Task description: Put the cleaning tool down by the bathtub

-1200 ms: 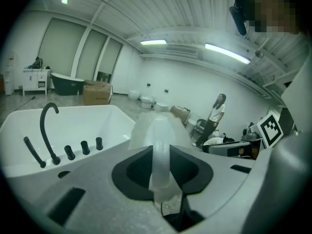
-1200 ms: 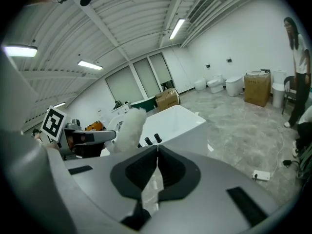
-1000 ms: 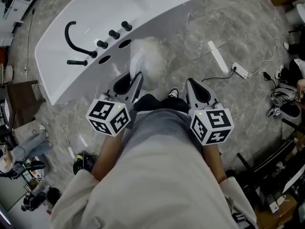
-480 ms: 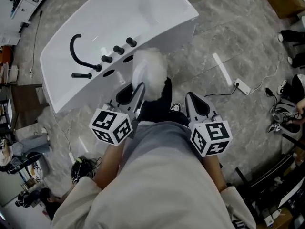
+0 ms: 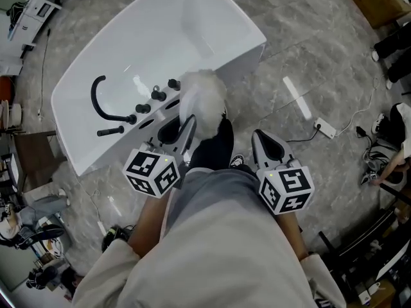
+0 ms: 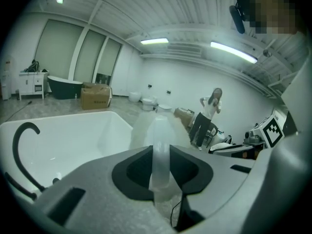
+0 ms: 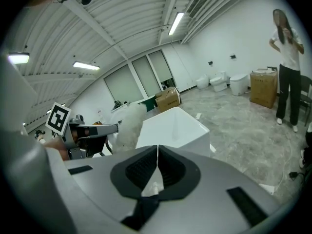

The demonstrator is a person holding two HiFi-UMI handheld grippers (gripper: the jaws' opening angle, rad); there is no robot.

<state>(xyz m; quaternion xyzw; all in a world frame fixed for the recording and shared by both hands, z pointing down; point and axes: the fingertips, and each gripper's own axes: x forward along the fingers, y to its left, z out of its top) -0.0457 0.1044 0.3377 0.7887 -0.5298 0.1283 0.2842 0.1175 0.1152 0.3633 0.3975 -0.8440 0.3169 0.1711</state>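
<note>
1. The left gripper (image 5: 183,124) pinches the clear handle of the cleaning tool (image 5: 204,98), a fluffy white duster. The duster's head stands up just beyond the gripper's tips, which holds the fluff clear of the floor (image 5: 308,56).
2. The right gripper (image 5: 258,136), beside the left one, has its jaws pressed together on nothing. It appears only to ride along.
3. The white bathtub (image 5: 173,31) lies just ahead of both grippers, with its black faucet (image 5: 106,98) ahead and to the left of the left gripper.
4. The tool is not yet put down. The bare floor beside the tub's near wall, below the grippers, looks the likely spot.
</note>
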